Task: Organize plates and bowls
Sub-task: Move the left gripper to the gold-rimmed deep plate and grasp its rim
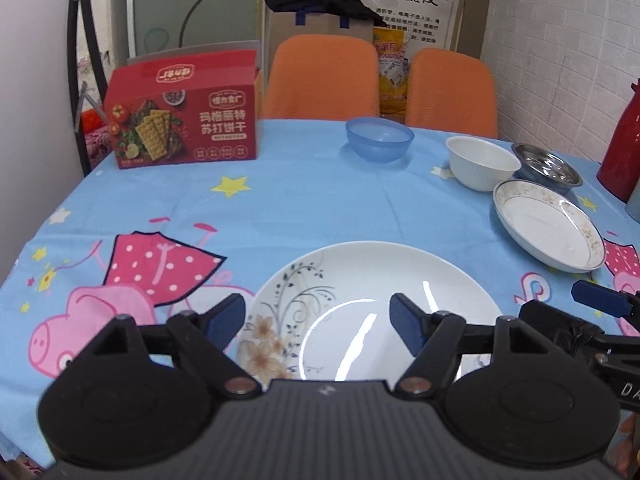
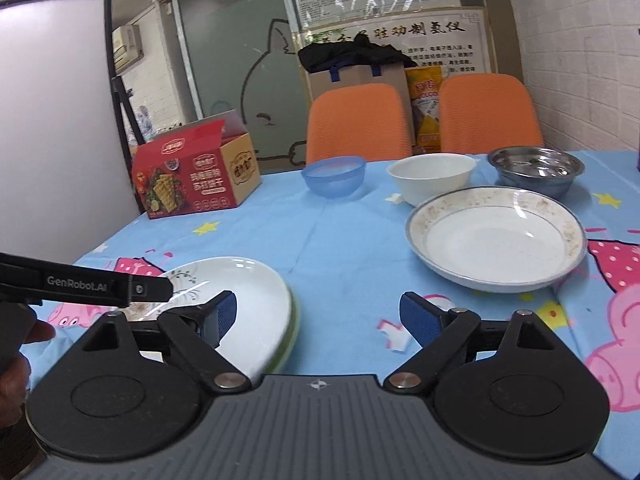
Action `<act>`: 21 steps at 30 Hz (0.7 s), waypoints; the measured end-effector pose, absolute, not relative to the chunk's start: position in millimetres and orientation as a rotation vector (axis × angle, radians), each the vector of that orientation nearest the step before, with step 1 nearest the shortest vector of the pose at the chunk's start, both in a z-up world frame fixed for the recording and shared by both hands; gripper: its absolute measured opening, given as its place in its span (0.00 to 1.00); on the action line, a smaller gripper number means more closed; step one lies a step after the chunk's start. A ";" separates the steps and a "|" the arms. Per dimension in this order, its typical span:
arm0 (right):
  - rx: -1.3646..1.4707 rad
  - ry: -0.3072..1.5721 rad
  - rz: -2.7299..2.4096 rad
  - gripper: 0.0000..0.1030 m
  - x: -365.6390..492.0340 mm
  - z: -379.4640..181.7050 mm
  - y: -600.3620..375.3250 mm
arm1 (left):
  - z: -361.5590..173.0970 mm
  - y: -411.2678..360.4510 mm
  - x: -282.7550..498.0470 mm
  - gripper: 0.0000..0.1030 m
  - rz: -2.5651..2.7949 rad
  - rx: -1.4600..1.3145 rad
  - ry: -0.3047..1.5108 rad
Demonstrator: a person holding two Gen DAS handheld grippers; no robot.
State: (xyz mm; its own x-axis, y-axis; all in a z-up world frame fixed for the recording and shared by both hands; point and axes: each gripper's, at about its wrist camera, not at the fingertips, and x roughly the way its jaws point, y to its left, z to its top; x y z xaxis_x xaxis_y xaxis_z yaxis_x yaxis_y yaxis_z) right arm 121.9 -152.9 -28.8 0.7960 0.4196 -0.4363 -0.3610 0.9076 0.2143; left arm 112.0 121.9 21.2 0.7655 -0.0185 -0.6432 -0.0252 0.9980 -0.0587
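Lying flat, floral plate [image 1: 376,280] sits beneath spread left gripper [image 1: 318,326] fingers [image 1: 406,324]

On the table [image 1: 320,200], three bowls [image 1: 480,162] line the far edge behind two plates [image 1: 376,300].

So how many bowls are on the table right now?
3: a blue plastic bowl at the far edge, a white bowl to its right, and a steel bowl farthest right. None look hidden.
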 end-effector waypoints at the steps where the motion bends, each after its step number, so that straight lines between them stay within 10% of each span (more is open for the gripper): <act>1: 0.133 0.503 0.396 1.00 123.4 -29.9 -163.3 | 21.9 117.0 114.4 0.70 -0.017 -0.067 0.705; 21: 0.178 0.623 0.151 1.00 215.0 -38.1 -272.4 | 21.8 -30.9 264.2 0.70 -0.252 -0.061 0.849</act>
State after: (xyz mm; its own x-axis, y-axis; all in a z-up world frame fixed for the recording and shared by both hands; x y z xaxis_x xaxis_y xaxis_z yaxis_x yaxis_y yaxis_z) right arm 215.0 -272.4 -38.1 0.8022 0.1937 -0.5647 -0.0869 0.9737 0.2106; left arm 264.2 -30.9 21.8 0.6333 -0.2439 -0.7344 0.1959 0.9687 -0.1528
